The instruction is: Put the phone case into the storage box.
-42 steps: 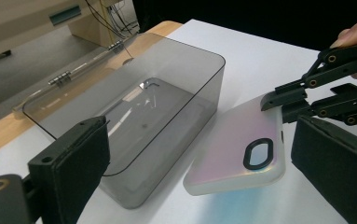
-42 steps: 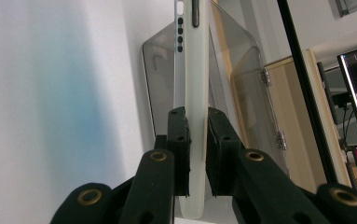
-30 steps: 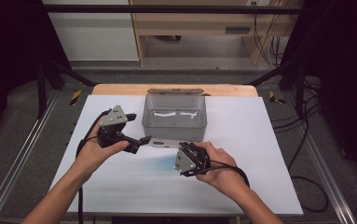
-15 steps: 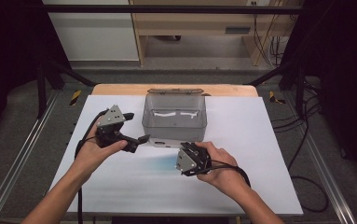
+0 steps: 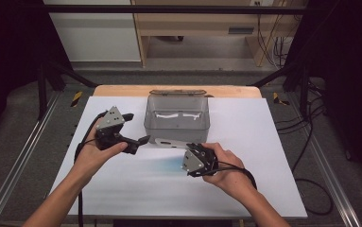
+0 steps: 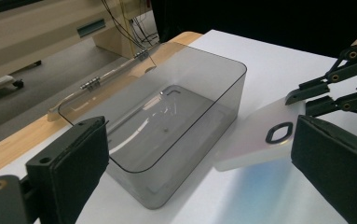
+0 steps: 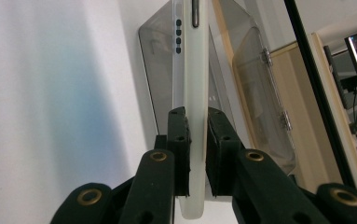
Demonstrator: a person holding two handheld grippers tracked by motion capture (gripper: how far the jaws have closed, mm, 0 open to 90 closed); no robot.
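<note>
Right gripper: pinching white phone case just before grey box
Left gripper: spread, empty
Risk: case, seemingly thin-gripped, may slip; strikes box wall

A glossy smoke-grey clear plastic box sits at twelve o'clock of a matt white table sheet, beside a smooth frosted white phone case and matt black gripper pads.

A lab-like recording bay: white table inside a metal frame, dark curtains, loose cables.
</note>
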